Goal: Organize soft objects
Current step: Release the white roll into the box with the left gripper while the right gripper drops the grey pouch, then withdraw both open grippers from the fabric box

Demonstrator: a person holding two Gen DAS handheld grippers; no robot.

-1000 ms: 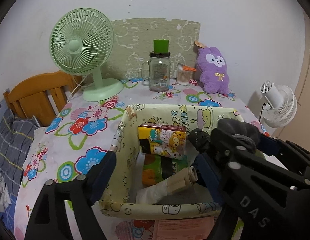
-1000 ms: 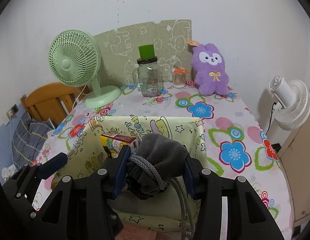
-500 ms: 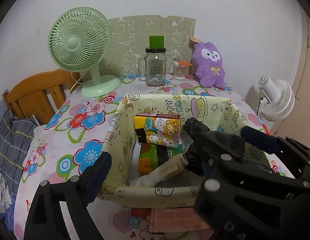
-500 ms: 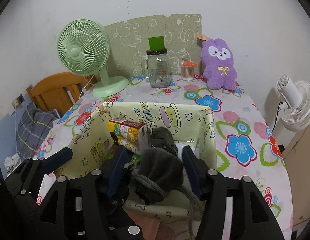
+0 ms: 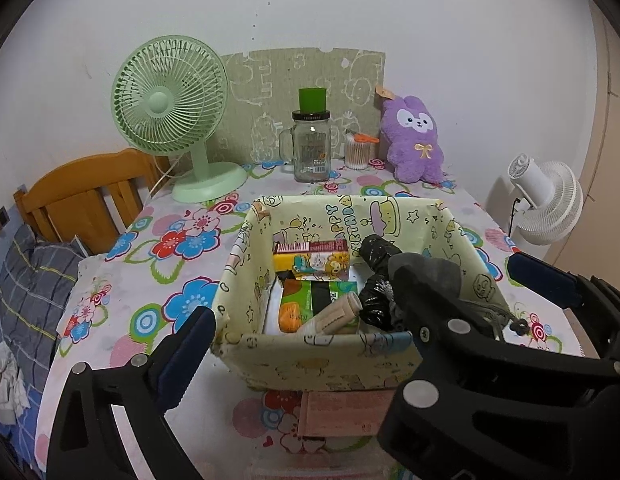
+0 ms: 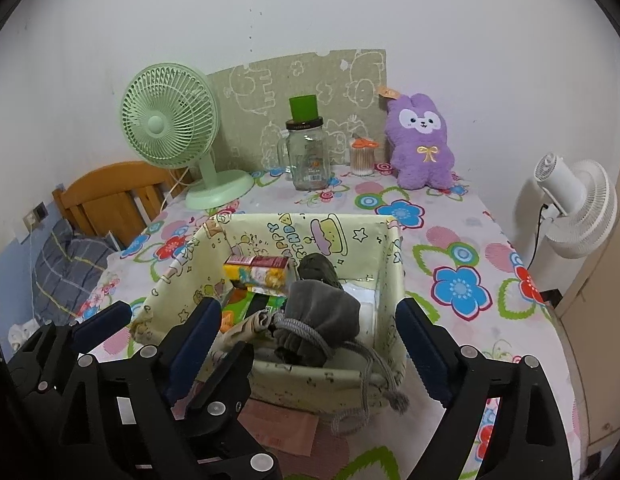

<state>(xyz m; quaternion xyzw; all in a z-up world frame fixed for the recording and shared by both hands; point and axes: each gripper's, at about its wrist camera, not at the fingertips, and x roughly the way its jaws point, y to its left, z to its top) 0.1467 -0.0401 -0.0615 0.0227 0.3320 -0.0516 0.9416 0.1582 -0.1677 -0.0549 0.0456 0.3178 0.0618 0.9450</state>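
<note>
A second ago the right tool (image 6: 310, 344) pinched the grey drawstring pouch (image 6: 318, 316) above the fabric bin (image 6: 326, 376); now its fingers stand spread wide to either side and the pouch lies in the bin's near right corner, its cord (image 6: 366, 384) trailing over the near rim. The left tool (image 5: 305, 320) is spread too, holding nothing, at the bin's near left side. The drop looks finished (only the cord may want tucking in), so the next move is probably to back both tools off and pick another soft thing, perhaps the purple plush rabbit (image 6: 420, 144) at the worktop's far edge. On the bin's far wall part of "HAPPY BIRTHDAY" can be read (image 5: 342, 220); the carton labels inside and the jar's (image 5: 312, 152) sticker are too small to read.
</note>
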